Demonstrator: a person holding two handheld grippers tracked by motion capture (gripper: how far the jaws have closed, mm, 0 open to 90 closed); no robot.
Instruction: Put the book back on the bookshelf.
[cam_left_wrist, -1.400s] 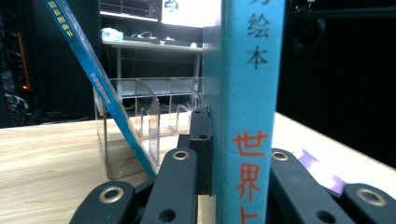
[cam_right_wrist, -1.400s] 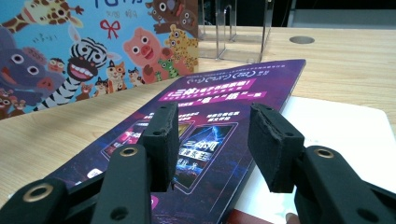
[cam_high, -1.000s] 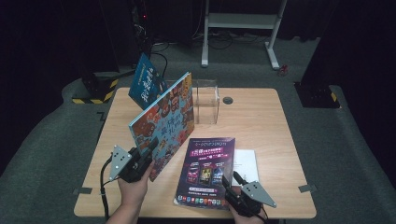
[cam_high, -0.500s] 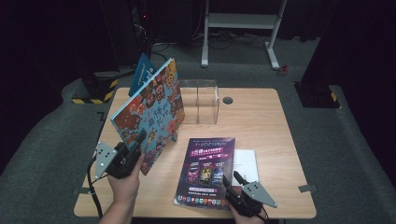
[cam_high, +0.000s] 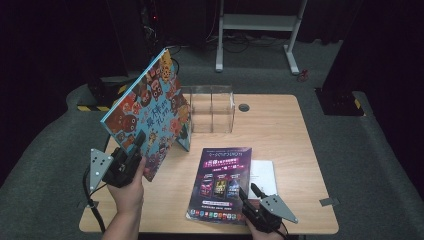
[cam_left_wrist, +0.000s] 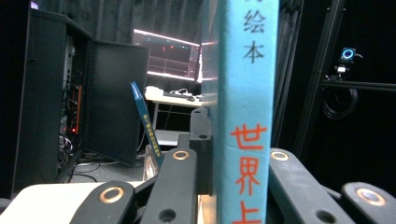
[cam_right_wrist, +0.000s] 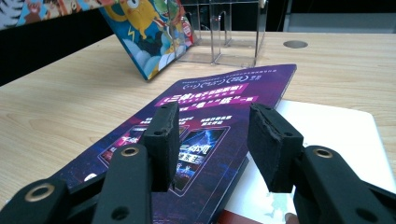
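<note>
Picture book (cam_high: 150, 112) tilted, clamped by left hand-held gripper (cam_high: 131, 150)

We see a large picture book (cam_high: 150, 117) with colourful cartoon cover, blue spine (cam_left_wrist: 243, 116), tilted upright, lifted off the table, clamped at its lower edge between our left gripper (cam_high: 131, 147) jaws.

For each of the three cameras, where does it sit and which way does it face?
High view: above the table, looking down; left hand visible.
Left gripper view: on the left gripper, along jaws clamping the picture book.
Right gripper view: on the right gripper, over the purple magazine.
Shared: all show the picture book.
</note>
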